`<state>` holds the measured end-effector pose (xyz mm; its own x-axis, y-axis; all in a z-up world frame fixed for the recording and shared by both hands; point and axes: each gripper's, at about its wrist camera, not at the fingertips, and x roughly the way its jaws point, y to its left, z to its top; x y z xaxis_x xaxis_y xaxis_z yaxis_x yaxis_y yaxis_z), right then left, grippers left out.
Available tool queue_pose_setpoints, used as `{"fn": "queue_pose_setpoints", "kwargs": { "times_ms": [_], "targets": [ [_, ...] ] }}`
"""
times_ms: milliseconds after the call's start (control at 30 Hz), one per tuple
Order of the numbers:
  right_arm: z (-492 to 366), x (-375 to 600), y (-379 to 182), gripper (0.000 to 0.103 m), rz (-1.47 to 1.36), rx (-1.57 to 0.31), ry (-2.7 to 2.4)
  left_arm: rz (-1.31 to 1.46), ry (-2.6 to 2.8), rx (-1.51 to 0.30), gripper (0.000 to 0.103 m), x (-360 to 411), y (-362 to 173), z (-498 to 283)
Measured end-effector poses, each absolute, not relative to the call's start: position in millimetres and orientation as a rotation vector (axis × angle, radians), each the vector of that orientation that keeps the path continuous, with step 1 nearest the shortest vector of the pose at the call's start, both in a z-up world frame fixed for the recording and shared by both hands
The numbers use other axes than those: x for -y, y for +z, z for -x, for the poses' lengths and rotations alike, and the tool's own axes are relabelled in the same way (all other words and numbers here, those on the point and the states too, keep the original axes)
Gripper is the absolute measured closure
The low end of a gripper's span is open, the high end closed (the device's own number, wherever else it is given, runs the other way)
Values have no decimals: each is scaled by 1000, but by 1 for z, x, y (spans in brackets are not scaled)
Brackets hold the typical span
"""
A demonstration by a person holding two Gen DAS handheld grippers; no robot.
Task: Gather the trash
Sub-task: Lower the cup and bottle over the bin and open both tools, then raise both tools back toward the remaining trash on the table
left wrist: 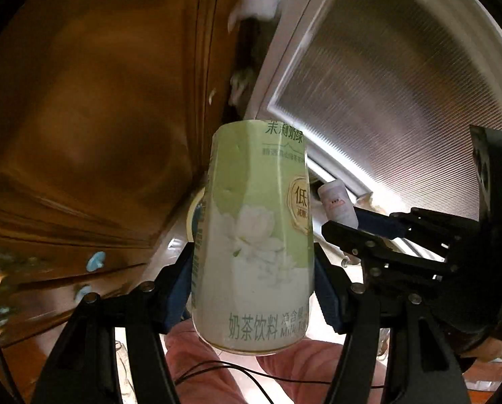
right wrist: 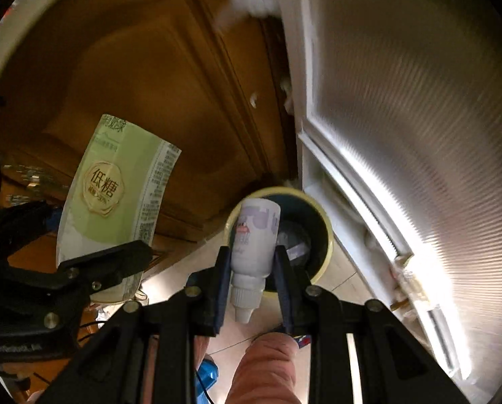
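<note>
Left wrist view: the left gripper (left wrist: 252, 289) holds a pale green milk-tea can (left wrist: 252, 235) at centre frame, blue fingers (left wrist: 175, 289) pressed against both its sides. The can sits roughly upright in the frame, white flower print facing the camera, its far end toward the top of the picture. At right of frame the right gripper (left wrist: 343, 219) enters from the edge and holds a small white bottle (left wrist: 338, 207) just beside the can's right side. Behind the can's left edge, a sliver of a yellow-rimmed bin (left wrist: 193, 213). Upper left: brown wooden cabinet door (left wrist: 99, 101). Upper right: white-framed ribbed glass door (left wrist: 402, 84). Bottom of frame: pink sleeve (left wrist: 200, 363).

Right wrist view: the right gripper (right wrist: 252, 266) is closed narrowly on the small white bottle (right wrist: 254, 239) at lower centre; fingers (right wrist: 222, 279) clamp its body, nozzle cap pointing toward the camera. Directly behind the bottle is the round bin (right wrist: 321, 235), yellow rim, dark inside, with some pale contents at the bottom; it stands on a light tiled floor (right wrist: 338, 276). At left of frame the left gripper (right wrist: 93, 262) holds the green can (right wrist: 116, 195), tilted, well left of the bin. Background is motion-blurred: wooden cabinet door (right wrist: 133, 67) upper left, glass door (right wrist: 419, 118) right.
</note>
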<state>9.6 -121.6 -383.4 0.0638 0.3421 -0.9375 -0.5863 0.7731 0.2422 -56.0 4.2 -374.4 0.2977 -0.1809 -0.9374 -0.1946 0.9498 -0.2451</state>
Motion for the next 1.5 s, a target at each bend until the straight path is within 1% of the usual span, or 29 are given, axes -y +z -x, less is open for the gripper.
{"fn": "queue_pose_setpoints", "kwargs": {
  "times_ms": [200, 433, 467, 533, 600, 633, 700, 733, 767, 1067, 1233, 1367, 1500],
  "targets": [
    [-22, 129, -451, 77, 160, -1392, 659, 334, 5, -1319, 40, 1, -440, 32],
    [-36, 133, -514, 76, 97, -1425, 635, 307, -15, -1347, 39, 4, -498, 7],
    [-38, 134, -521, 74, 85, -1428, 630, 304, -19, -1351, 39, 4, -504, 5],
    [-39, 137, -529, 62, 68, -1431, 621, 297, -26, -1370, 39, 1, -515, 1],
    [-40, 139, -535, 57, 40, -1439, 623, 288, -15, -1379, 38, -2, -521, -2],
    [-41, 140, -539, 57, 34, -1441, 613, 284, -10, -1383, 38, -4, -524, -3],
    [-43, 140, -541, 57, 37, -1440, 595, 289, -10, -1399, 33, -7, -528, -4],
    [-43, 142, -540, 57, 36, -1438, 585, 288, -6, -1403, 25, -9, -528, -4],
    [-47, 140, -540, 57, 34, -1437, 580, 288, 0, -1404, 22, -9, -529, -4],
    [-48, 148, -506, 57, 50, -1421, 529, 306, 27, -1373, 20, -12, -500, -3],
    [-45, 146, -482, 57, 56, -1405, 512, 292, 32, -1315, 20, -12, -463, -4],
    [-41, 147, -464, 57, 68, -1394, 507, 272, 45, -1280, 16, -15, -437, -3],
    [-42, 140, -435, 57, 82, -1381, 511, 259, 56, -1254, 15, -18, -404, 5]
  ]
}}
